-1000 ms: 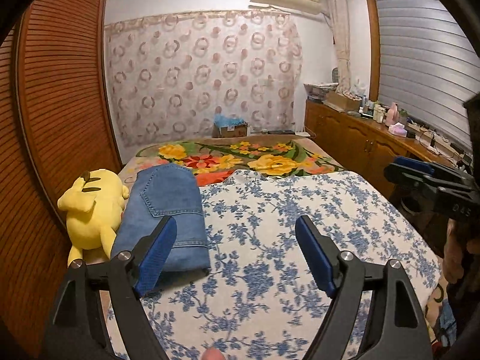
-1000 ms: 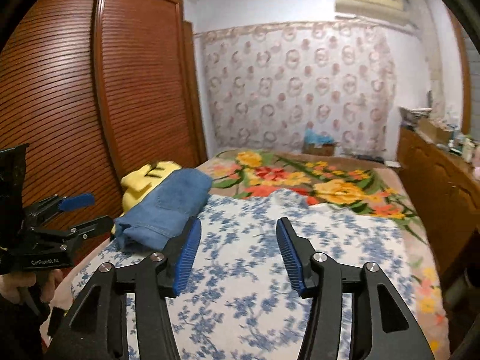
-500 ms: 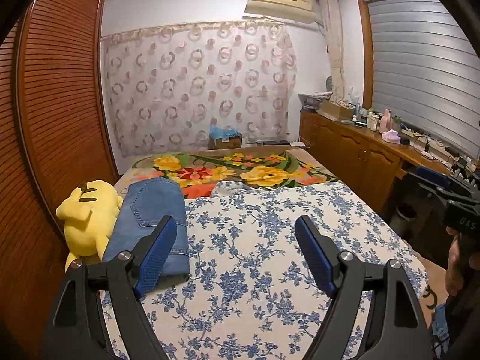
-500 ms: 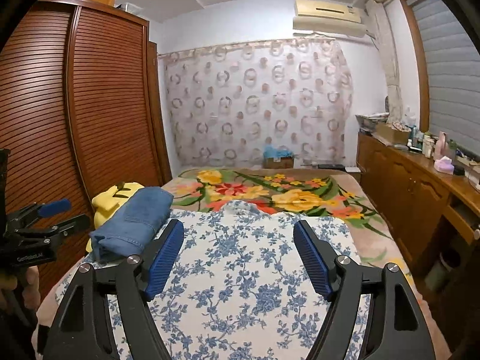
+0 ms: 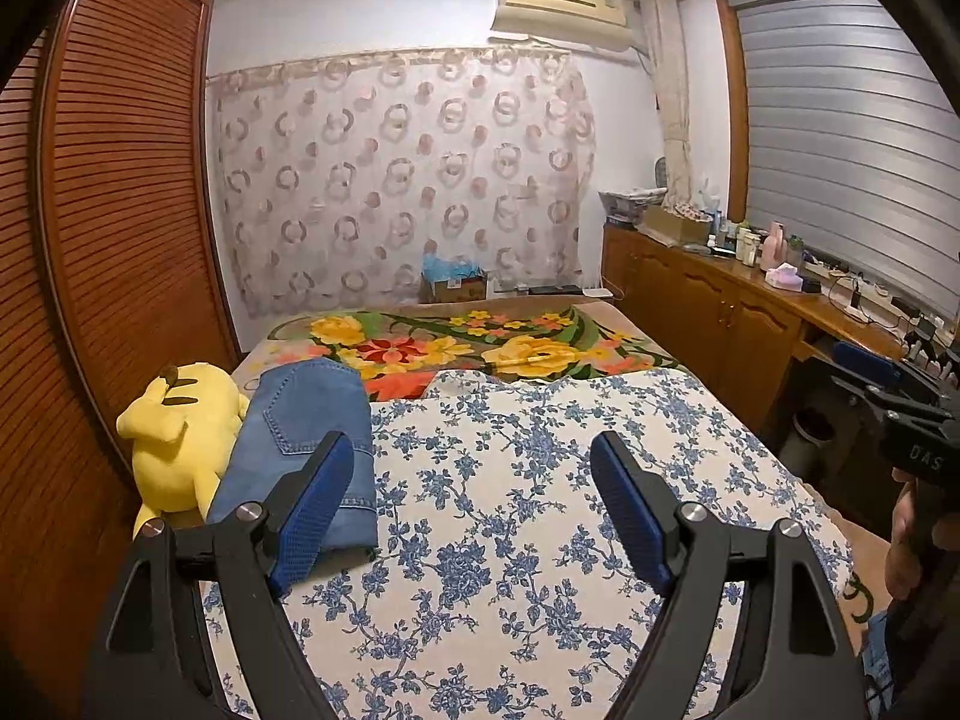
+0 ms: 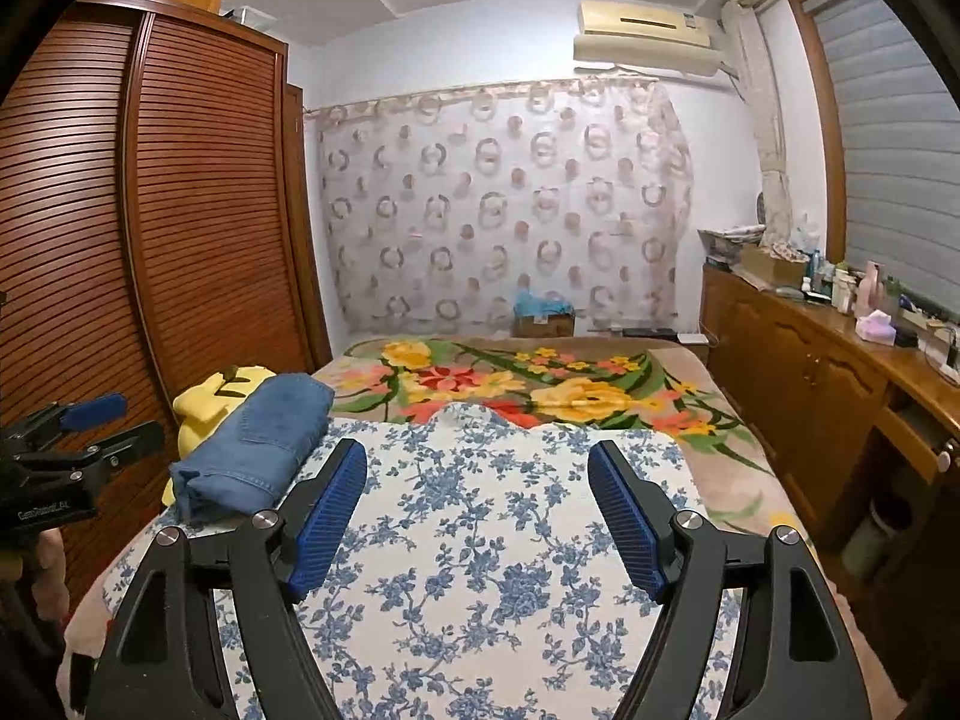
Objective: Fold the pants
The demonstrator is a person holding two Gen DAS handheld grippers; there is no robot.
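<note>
Both tongs hang spread wide and empty over the blue-flowered sheet (image 5: 510,540): left gripper (image 5: 471,504), right gripper (image 6: 477,507), ribbed blue pads (image 6: 327,516). The denim pants (image 5: 306,450), a folded oblong, lie ahead-left of each, touching a plush yellow toy (image 5: 180,438).

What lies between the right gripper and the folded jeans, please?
Only the blue-flowered sheet: in the right wrist view, the right gripper hangs open, apart from the jeans.
</note>
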